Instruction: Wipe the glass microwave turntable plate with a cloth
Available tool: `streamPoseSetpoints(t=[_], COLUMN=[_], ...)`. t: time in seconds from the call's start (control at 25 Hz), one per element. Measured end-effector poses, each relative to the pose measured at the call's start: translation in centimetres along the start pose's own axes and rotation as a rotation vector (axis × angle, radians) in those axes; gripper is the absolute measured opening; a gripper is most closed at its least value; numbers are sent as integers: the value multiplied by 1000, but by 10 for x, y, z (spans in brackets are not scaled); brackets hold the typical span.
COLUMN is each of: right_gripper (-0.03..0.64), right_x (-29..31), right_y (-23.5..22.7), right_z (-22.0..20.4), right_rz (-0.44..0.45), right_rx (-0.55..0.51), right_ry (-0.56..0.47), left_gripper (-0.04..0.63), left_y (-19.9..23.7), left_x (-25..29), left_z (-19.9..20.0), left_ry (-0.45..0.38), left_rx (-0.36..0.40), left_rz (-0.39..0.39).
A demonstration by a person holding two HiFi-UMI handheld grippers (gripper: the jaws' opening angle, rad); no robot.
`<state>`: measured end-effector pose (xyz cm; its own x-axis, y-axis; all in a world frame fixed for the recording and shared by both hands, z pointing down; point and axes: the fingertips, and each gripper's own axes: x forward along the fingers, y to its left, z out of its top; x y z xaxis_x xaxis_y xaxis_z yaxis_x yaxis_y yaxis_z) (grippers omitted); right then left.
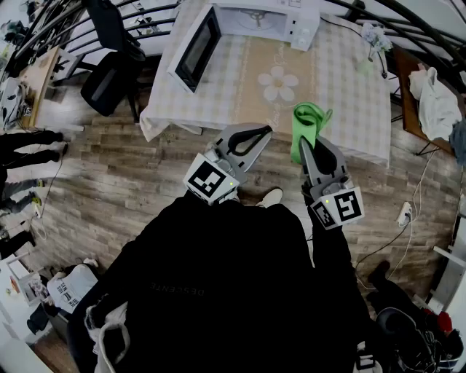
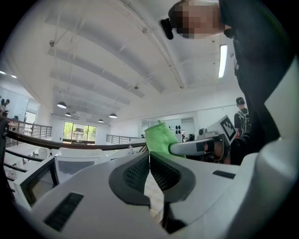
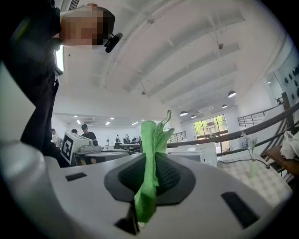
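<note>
The green cloth is pinched between the closed jaws of the right gripper just before the tabletop, the left gripper is closed on nothing, and the microwave stands with its door open, its inside not clear.

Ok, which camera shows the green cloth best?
The right gripper view: the green cloth fills the centre, pinched in the right gripper's shut jaws. The head view shows it small, from above; the left gripper view catches only part of it.
</note>
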<state>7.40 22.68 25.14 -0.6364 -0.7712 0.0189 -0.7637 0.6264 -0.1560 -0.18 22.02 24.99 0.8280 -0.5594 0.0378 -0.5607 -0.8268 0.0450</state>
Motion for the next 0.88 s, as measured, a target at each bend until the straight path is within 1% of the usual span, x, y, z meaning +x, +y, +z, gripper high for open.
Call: streamPoseSetpoints(t=[0.28,0.4,0.52,0.68,0.88], right_gripper=[52,54,54,54,54], right_x=[3,-3,-7,-13,-22], right_y=[6,2,-3,-8,-18], right_z=[-9,-8,-5,-2,1], right_rz=[-15,-17,-11,-1,3], right_rx=[1,46,81,71,65], right_ry=[2,-13,-24,-28,-34], left_gripper=[21,21,21,20,21], left_y=[8,3,0,-5,-12], left_x=[-11,-10,-5,1,12], left_z=[-4,-4,1,6,8], left_ry=[-22,-18,-33,-55,-58], left_rx=[6,-4,-8,-8,-15], left_rz=[1,-1,1,12,25])
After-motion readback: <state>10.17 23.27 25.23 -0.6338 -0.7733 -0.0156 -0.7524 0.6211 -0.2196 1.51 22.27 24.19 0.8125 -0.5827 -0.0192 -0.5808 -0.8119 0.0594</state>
